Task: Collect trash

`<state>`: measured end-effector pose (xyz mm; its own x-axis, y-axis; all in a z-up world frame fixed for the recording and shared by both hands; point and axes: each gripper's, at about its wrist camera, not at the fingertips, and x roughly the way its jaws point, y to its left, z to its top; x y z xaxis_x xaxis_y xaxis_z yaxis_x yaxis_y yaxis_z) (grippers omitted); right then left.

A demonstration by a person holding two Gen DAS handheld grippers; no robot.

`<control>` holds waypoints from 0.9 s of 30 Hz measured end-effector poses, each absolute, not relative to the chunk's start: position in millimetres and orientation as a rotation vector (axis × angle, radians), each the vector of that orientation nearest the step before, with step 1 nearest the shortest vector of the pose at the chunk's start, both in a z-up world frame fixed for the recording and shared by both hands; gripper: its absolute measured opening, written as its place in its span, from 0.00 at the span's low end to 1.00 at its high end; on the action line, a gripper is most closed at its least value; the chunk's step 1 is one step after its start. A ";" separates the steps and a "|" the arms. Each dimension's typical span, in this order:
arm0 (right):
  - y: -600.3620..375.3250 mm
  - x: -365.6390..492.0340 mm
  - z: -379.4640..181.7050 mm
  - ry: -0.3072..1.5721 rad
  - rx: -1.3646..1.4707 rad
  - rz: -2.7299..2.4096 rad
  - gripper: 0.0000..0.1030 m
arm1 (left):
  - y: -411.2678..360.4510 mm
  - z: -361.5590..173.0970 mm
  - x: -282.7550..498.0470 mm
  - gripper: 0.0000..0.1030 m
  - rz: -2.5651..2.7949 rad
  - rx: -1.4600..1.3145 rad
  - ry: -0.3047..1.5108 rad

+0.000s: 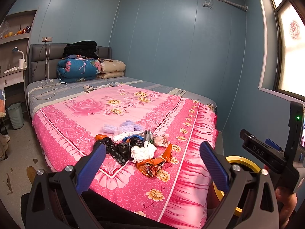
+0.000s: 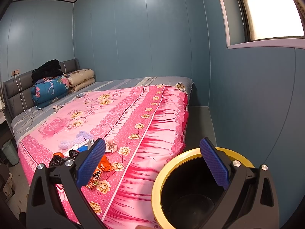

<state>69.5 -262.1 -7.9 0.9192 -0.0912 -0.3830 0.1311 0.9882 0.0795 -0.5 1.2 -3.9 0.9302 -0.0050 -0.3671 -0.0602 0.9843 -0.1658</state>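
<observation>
A pile of trash lies near the foot of the pink floral bed cover (image 1: 122,103). It holds a black plastic bag (image 1: 119,150), a crumpled white tissue (image 1: 143,152), an orange foil wrapper (image 1: 154,165) and lavender fluffy pieces (image 1: 125,126). My left gripper (image 1: 153,152) hovers open in front of the pile, holding nothing. My right gripper (image 2: 153,147) is open and empty too, above a black bin with a yellow rim (image 2: 158,181) beside the bed's corner. In the right wrist view the black bag (image 2: 59,160) and orange wrapper (image 2: 105,166) sit left of the fingers.
Folded quilts (image 1: 80,68) and a dark blanket are stacked at the headboard, with a white cable (image 1: 49,87) on the grey sheet. A pale green bin (image 1: 16,114) stands on the floor at the left. Blue walls close in behind and right of the bed.
</observation>
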 end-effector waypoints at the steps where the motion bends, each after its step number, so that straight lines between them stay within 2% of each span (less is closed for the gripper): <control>1: -262.5 69.2 -7.9 0.388 0.105 -0.114 0.93 | 1.3 -3.8 -0.4 0.92 0.029 -0.176 0.375; 27: -260.6 71.0 -10.5 0.389 0.096 -0.118 0.93 | 2.9 -8.7 2.6 0.92 0.017 -0.189 0.388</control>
